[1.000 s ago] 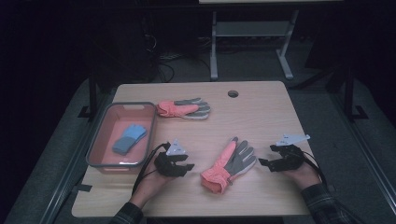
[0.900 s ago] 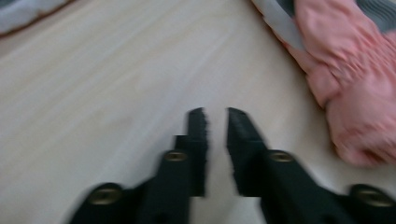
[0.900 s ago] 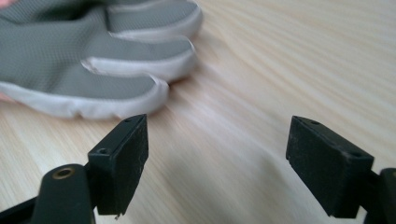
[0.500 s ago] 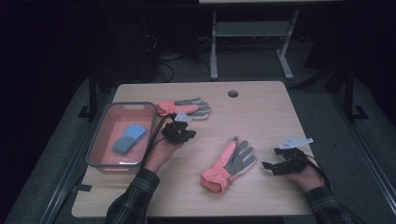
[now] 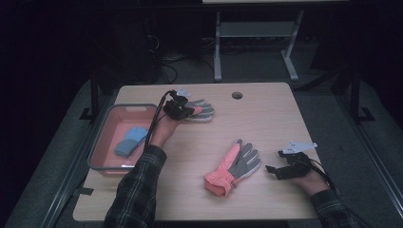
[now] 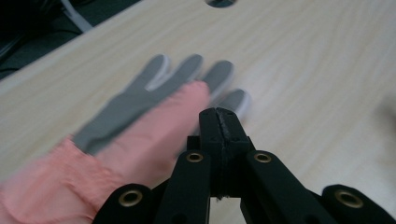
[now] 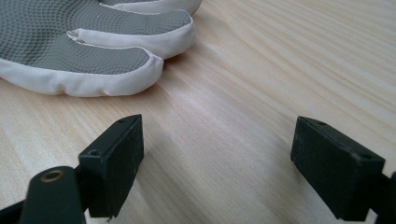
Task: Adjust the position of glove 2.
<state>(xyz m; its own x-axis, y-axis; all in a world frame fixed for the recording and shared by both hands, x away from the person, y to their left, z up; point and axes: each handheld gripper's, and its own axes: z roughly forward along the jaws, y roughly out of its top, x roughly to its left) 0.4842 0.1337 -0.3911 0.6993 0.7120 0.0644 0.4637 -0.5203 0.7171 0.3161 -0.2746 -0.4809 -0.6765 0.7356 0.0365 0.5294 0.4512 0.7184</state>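
Coral-and-grey far glove (image 5: 198, 111) lies near the pink bin (image 5: 103, 135); we hover our left gripper (image 5: 183, 110) over it, jaws together and empty. Right gripper (image 5: 275, 170), jaws apart, rests beside the near glove (image 5: 234, 167), likely binned next.

No text, label, brand, number or sign can be read in any of the views. Nothing legible is carried by the gloves, the tray or the counter.
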